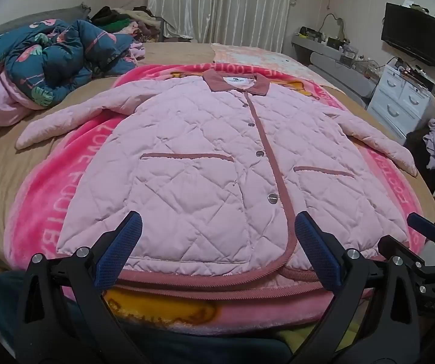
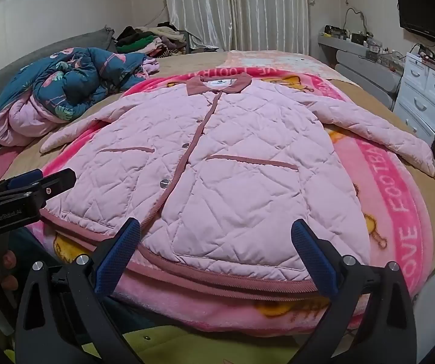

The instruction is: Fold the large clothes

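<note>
A pink quilted jacket (image 1: 205,163) with a dark pink collar, trim and snap buttons lies flat, front up and buttoned, on a pink blanket (image 1: 50,200) on the bed. Both sleeves are spread out to the sides. My left gripper (image 1: 217,227) is open, hovering over the jacket's bottom hem near its left half. My right gripper (image 2: 215,233) is open over the hem of the jacket (image 2: 232,166), on its right half. The left gripper also shows at the left edge of the right wrist view (image 2: 35,182), and the right gripper at the right edge of the left wrist view (image 1: 423,230).
A crumpled blue flowered quilt (image 1: 50,57) lies at the bed's far left, with a pile of clothes (image 1: 126,19) behind it. A white drawer unit (image 1: 405,97), a shelf with clutter and a wall television (image 1: 413,38) stand on the right. Curtains hang at the back.
</note>
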Motion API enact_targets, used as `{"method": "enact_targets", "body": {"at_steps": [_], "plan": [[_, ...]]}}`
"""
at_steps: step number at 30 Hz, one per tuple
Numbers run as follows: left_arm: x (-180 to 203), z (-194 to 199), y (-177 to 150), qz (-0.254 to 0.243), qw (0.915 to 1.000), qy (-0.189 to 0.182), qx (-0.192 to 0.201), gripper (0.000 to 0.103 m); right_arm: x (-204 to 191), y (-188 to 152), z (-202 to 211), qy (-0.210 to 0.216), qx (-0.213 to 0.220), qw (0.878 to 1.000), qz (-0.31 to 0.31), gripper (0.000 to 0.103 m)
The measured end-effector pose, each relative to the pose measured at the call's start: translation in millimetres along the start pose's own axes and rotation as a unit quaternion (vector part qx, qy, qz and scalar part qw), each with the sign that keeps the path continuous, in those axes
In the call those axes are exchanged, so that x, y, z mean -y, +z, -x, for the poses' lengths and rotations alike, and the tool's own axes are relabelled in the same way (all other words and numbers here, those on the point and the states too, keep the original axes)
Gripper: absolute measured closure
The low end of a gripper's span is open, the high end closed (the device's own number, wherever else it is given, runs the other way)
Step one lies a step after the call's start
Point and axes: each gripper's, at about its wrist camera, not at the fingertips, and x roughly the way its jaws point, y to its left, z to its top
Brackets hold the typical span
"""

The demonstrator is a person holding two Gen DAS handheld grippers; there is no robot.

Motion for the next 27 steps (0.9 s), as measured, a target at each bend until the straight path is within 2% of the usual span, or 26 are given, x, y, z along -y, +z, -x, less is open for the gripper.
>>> {"method": "enact_targets", "body": {"at_steps": [27], "plan": [[0.2,0.0,0.4,-0.001,1.0,0.001,0.001,0.009,-3.0,4.6,4.5,-0.006,0.011,1.0,0.003,0.004]]}}
